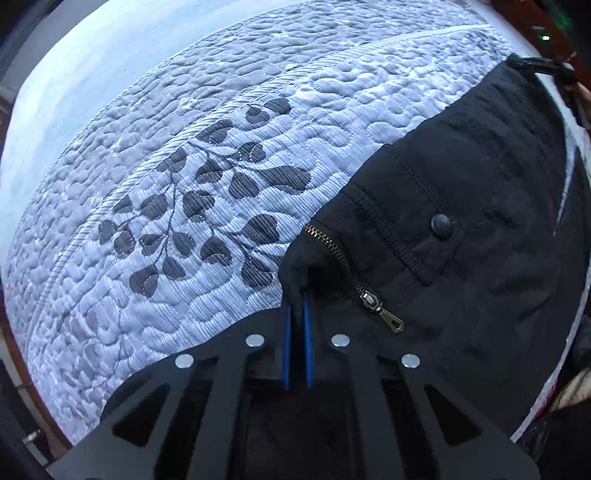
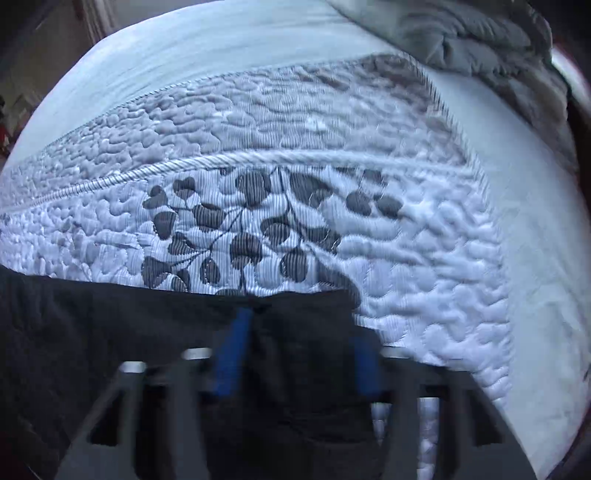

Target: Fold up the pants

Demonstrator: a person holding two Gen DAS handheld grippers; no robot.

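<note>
Black pants (image 1: 461, 258) lie on a quilted bed, waist end toward me, with a brass zipper (image 1: 354, 280) and a round black button (image 1: 441, 226) showing. My left gripper (image 1: 297, 291) points down at the waist edge beside the zipper, its blue pads nearly together and shut on a fold of the black cloth. In the blurred right wrist view the pants (image 2: 110, 325) cross the lower frame. My right gripper (image 2: 299, 325) stands over their upper edge with its blue pads (image 2: 232, 354) apart and black cloth bunched between them.
The quilted mattress cover (image 1: 184, 184) has a dark leaf print (image 2: 251, 221) and a corded seam. A plain pale sheet (image 2: 184, 48) lies beyond it. A crumpled grey blanket (image 2: 461, 33) sits at the far right corner. The brown bed frame edge (image 1: 14, 354) shows at lower left.
</note>
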